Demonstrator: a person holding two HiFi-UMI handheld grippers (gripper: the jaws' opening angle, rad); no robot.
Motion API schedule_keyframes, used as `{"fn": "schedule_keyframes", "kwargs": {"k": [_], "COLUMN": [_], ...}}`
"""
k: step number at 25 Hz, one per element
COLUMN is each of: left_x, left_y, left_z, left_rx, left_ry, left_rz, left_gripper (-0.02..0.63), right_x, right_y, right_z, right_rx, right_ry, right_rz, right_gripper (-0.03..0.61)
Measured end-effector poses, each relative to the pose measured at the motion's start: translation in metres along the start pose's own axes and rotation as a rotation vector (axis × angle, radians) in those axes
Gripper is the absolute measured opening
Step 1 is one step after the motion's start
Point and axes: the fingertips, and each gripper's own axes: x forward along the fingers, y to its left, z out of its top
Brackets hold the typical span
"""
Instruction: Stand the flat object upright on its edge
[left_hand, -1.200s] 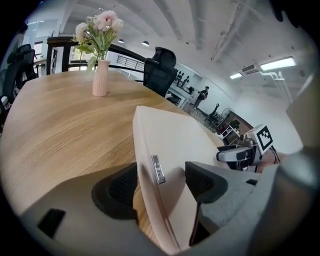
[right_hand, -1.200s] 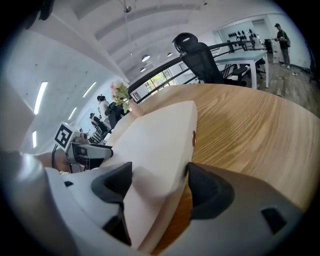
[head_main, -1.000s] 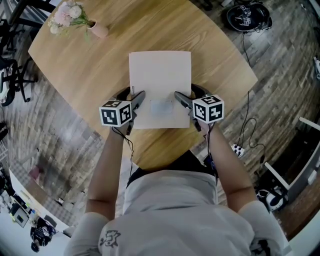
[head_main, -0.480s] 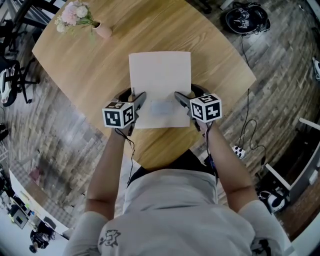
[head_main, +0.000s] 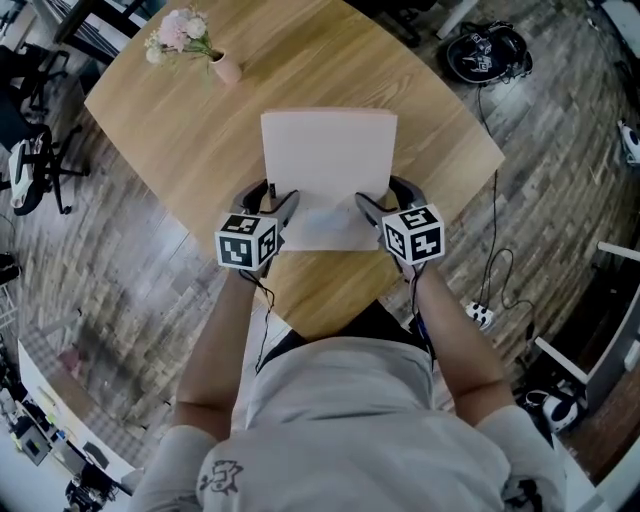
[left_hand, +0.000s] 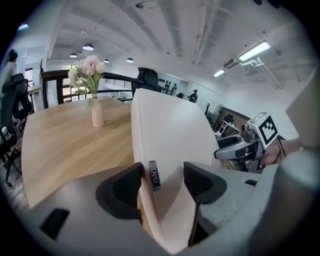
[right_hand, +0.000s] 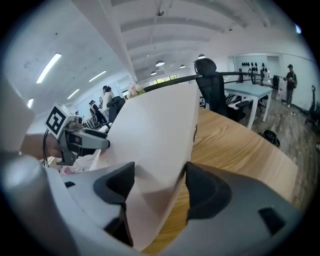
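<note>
Two tools share the work: the left tool (head_main: 277, 205) and the right tool (head_main: 380, 200) each straddle one side of the flat object (head_main: 328, 160), a pale pink slab, close to its near corners. Both sets of jaws have just been closing a little. In each gripper view the slab's edge is between them. The pads stand wide yet pinch it, with the slab lying slantwise across each gap. The near end is raised off the table (head_main: 180, 130), while the far edge appears to rest on the wood, so the slab leans at a slope and is not yet upright.

The step in hand seems to be the tilt about that far edge. To do it well, both tools should rise together at the same rate, so the slab neither twists nor walks sideways. The far edge should act as a hinge. Light downward pressure through it would likely stop it skating over the smooth wood toward the vase of flowers (head_main: 200, 50), which stands well apart at the far corner. As the slope steepens, the wrists need to roll with it, or the slantwise grip could lever the slab out of the pads. Near vertical, slowing is wise. The thin edge probably offers little balance, so release should wait until the slab stands steady.
</note>
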Motion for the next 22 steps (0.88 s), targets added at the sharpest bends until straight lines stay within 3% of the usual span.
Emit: {"fn": "schedule_keyframes", "kwargs": {"k": [22], "left_x": [-0.058], "left_y": [-0.034], "left_z": [0.013], "left_rx": [0.261], "left_ry": [-0.275], "left_rz": [0.031], "left_gripper": [0.267], "right_x": [-0.064], "right_y": [0.038], "right_z": [0.006], "right_rx": [-0.281], "right_ry": [-0.283], "right_rz": [-0.23], "right_gripper": [0.296]}}
